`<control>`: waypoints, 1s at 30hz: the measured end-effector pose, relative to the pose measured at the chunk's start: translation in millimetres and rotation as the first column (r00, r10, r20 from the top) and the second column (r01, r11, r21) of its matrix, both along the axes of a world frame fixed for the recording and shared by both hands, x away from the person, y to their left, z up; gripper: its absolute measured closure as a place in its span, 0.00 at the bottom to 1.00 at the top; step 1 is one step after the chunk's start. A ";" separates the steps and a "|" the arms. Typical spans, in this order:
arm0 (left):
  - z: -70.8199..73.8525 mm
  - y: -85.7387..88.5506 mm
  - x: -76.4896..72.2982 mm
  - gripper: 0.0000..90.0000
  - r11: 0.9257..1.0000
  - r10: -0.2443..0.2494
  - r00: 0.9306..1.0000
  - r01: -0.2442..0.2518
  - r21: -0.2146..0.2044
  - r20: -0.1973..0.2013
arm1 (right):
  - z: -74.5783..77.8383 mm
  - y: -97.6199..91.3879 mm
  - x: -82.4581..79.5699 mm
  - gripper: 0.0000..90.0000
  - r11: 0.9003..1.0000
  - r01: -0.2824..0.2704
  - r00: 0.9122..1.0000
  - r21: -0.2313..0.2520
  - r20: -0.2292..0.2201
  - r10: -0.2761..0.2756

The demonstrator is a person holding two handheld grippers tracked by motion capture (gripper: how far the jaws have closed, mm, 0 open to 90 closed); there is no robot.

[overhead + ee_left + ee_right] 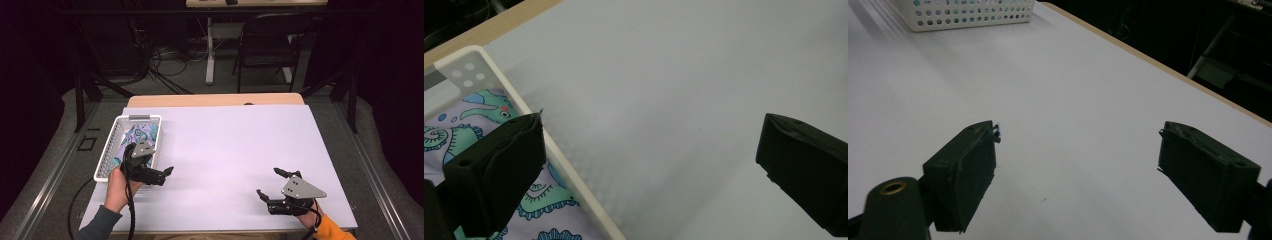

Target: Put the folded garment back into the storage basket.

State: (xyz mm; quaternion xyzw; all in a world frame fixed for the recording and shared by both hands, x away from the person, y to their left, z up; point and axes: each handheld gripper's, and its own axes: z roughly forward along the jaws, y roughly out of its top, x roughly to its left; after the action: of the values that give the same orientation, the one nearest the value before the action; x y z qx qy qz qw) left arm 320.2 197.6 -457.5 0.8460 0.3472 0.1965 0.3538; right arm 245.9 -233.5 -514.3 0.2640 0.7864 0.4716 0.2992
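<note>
A white perforated basket (107, 150) stands at the left of the table and holds a lilac cloth (142, 134) printed with teal sea creatures. My left gripper (155, 167) hovers at the basket's near right corner. In the left gripper view my left gripper (651, 125) is open wide, with one jaw over the cloth (484, 107), the other over the bare table, and the basket rim (554, 150) between them. My right gripper (270, 182) is open near the front right of the table and holds nothing. The right gripper view has my right gripper (1079, 130) over the bare white surface, with the basket (968, 17) far off.
A white sheet (235, 145) covers the wooden table, whose edge (215, 100) shows at the back. Beyond the table stand a dark chair (272, 45) and a white table leg (210, 55), with cables (165, 70) on the floor.
</note>
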 end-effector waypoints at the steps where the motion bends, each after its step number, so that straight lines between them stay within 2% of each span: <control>1: -0.2 -0.2 -1.1 0.00 1.000 -0.002 1.000 0.002 -0.004 -0.008 | 0.0 0.0 0.0 0.16 1.000 -0.002 1.000 0.000 0.001 0.002; 2: -0.2 -0.1 -1.7 0.00 1.000 -0.009 1.000 0.009 0.003 -0.002 | 0.3 0.0 -0.4 0.16 1.000 -0.001 1.000 0.000 0.001 0.001; 10: -3.2 -5.3 -9.3 0.00 0.999 -0.031 0.999 0.031 -0.023 0.015 | 0.2 -0.1 -0.4 0.16 1.000 -0.002 1.000 -0.001 0.000 0.002; 25: -16.5 -16.7 -13.1 0.00 0.997 -0.075 0.997 0.075 -0.036 0.003 | 0.2 0.0 -0.5 0.16 1.000 -0.003 1.000 -0.001 0.001 0.003; 26: -17.3 -17.5 -13.9 0.00 0.996 -0.073 0.997 0.073 -0.049 0.003 | 0.1 0.0 -0.5 0.16 1.000 -0.003 1.000 -0.001 0.002 0.003; 30: -18.4 -19.3 -16.7 0.00 0.995 -0.085 0.996 0.086 -0.054 0.007 | 0.2 0.1 -0.6 0.16 1.000 -0.005 1.000 -0.003 0.006 0.005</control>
State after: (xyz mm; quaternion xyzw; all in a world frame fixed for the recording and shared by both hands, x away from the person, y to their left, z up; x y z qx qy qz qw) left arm 303.6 178.3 -475.9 0.8497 0.3150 0.1738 0.3856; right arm 245.2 -233.4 -514.1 0.2604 0.7868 0.4719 0.3007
